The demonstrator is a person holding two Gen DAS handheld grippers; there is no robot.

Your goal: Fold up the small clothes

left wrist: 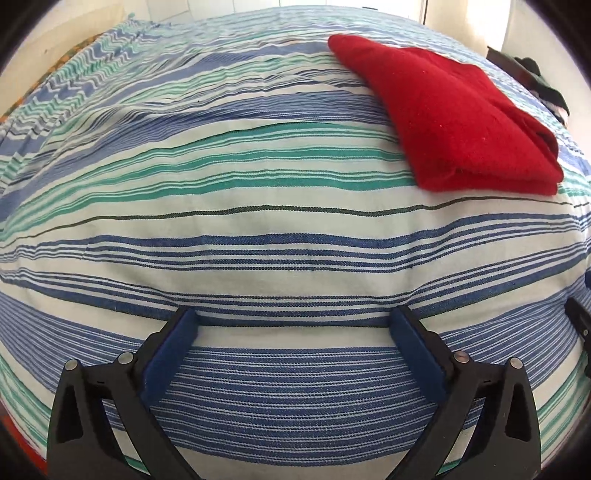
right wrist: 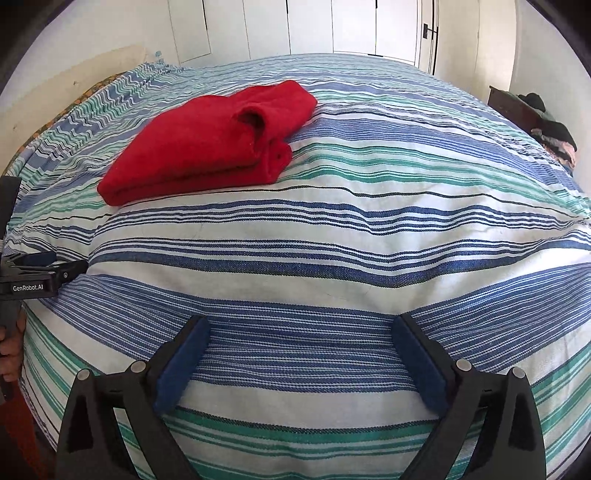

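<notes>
A red garment (left wrist: pixel 454 114) lies folded into a thick packet on the striped bedspread (left wrist: pixel 258 221), up and to the right in the left wrist view. In the right wrist view the same red garment (right wrist: pixel 210 144) lies upper left, its rolled edge toward the right. My left gripper (left wrist: pixel 295 325) hangs open over bare bedspread well short of the garment, nothing between its blue pads. My right gripper (right wrist: pixel 301 332) is open too, low over the striped bedspread (right wrist: pixel 332 229), apart from the garment. The left gripper (right wrist: pixel 55 264) shows at the left edge of the right wrist view, held by a hand (right wrist: pixel 11 350).
A dark piece of furniture with a heap of dark clothes (right wrist: pixel 550 125) stands past the bed's right side. White cupboard doors (right wrist: pixel 314 26) line the far wall. The bedspread's crumpled zigzag end (left wrist: pixel 92 66) lies at the far left.
</notes>
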